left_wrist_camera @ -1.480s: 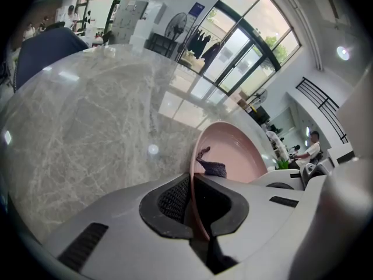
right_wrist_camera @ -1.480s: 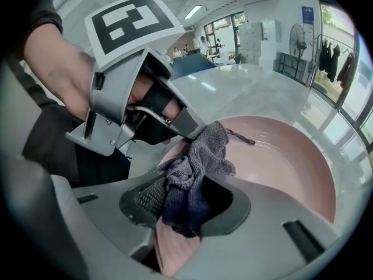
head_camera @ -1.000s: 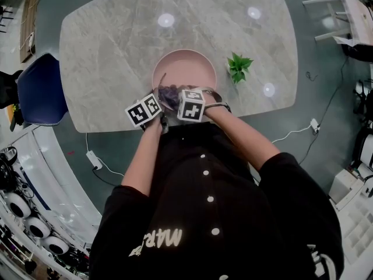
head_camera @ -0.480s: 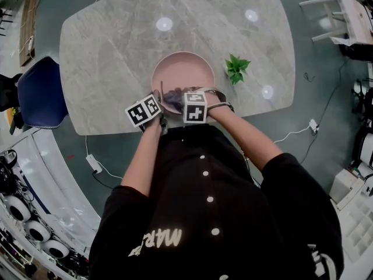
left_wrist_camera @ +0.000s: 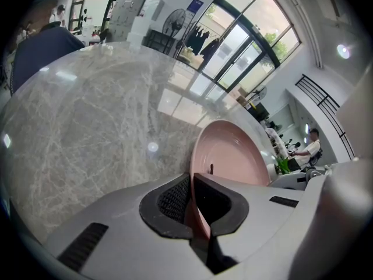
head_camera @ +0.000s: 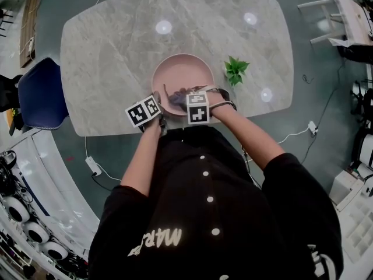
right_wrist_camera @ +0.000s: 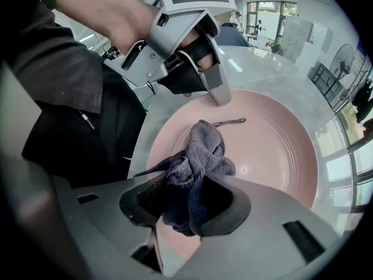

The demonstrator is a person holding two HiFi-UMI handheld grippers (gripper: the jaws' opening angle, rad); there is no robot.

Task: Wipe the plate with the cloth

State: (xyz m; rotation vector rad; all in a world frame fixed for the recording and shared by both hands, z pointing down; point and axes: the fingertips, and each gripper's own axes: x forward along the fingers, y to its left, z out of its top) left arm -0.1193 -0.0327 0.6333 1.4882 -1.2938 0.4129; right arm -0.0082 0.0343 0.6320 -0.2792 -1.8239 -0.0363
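- Grey marble table (head_camera: pixel 116 51) stands in a big room, and the pink plate (head_camera: pixel 182 69) sits near my edge of it, beside a small green plant (head_camera: pixel 236 69).
- My left gripper (left_wrist_camera: pixel 191 182) is closed tight on the plate's near rim, so the plate cannot slide.
- My right gripper (right_wrist_camera: pixel 192 200) pinches the dark cloth (right_wrist_camera: pixel 201 153), and the bunched cloth hangs down and looks to touch the plate's near part.
- To wipe well, I think I should press the cloth down flat and rub in round paths over the whole plate.
- I think the left grip should be firm, and the cloth should steer clear of that gripper.
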